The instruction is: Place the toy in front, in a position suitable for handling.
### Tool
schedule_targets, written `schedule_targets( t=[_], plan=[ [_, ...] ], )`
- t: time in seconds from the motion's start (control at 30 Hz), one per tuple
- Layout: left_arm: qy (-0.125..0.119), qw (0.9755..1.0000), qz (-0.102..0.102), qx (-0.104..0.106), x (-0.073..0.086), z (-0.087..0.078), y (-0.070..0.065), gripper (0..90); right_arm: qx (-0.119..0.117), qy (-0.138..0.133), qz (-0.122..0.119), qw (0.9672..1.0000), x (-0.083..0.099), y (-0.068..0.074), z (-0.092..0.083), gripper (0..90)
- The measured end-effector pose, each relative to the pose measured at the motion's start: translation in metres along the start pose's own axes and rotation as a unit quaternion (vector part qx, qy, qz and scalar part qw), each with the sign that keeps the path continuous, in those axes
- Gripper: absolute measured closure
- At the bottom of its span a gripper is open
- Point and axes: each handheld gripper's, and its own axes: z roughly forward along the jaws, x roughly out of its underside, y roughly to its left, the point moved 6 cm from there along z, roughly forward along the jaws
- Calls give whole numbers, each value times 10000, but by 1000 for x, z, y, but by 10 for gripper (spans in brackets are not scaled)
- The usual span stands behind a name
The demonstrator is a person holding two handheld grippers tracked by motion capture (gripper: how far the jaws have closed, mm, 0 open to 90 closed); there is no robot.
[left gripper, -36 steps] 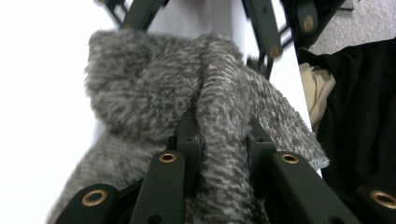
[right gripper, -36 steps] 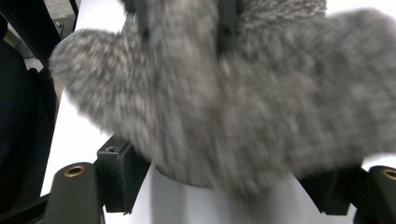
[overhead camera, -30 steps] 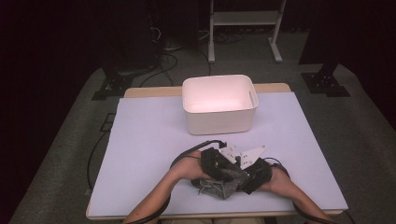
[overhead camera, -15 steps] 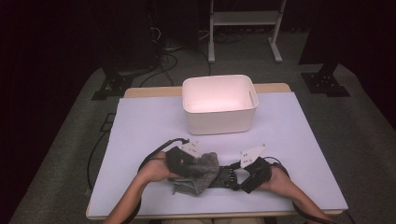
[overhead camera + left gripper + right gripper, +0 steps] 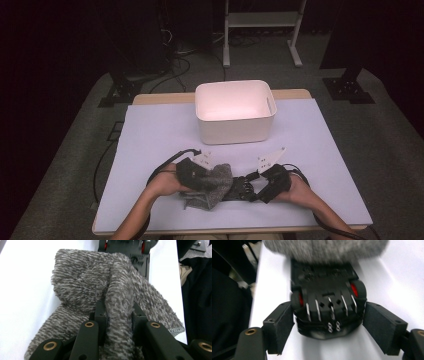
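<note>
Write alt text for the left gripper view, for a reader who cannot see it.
The left gripper, its two black jaws rising from the bottom edge, is shut on a fold of a fuzzy grey-and-white knitted cloth lying on a white table cover. Beyond the cloth sits a black plastic device with red parts, partly covered by it.

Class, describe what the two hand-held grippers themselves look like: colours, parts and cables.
Both the left gripper and the right gripper are black, each topped by a grey three-cornered plate and trailing a black cable. Their jaws are black, with brass-coloured pivot rings.
</note>
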Motion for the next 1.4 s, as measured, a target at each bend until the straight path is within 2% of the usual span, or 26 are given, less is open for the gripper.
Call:
schedule_targets(
  t=[0.13,0.23,0.43,0.63,0.8,0.93,1.17,1.27,1.4],
  plan=[
    [54,9999,117,48,-10,6,0,733,-132,-50,150,9998,-6,-2,-2,216],
    [47,9999,152,66,-13,8,0,733,-141,-43,198,9997,-9,-5,0,214],
    [80,9997,203,65,-14,8,-2,733,-244,-38,273,9993,-14,-8,6,203],
    [77,9997,229,51,-16,8,-2,732,-312,-9,492,9983,-12,-10,4,200],
    [-68,9998,197,38,-19,2,-1,727,-190,142,319,9992,-9,-5,5,204],
    [75,9997,230,102,-16,10,-3,728,-260,107,387,9989,-11,-5,4,202],
    [70,9995,266,149,-18,11,-4,729,-256,35,491,9985,-20,-12,2,200],
    [80,9994,289,142,-18,11,-4,729,-337,-139,552,9978,-25,-15,0,209],
    [52,9995,267,135,-18,10,-3,728,-265,-35,577,9980,-24,-16,2,210]
  ],
)
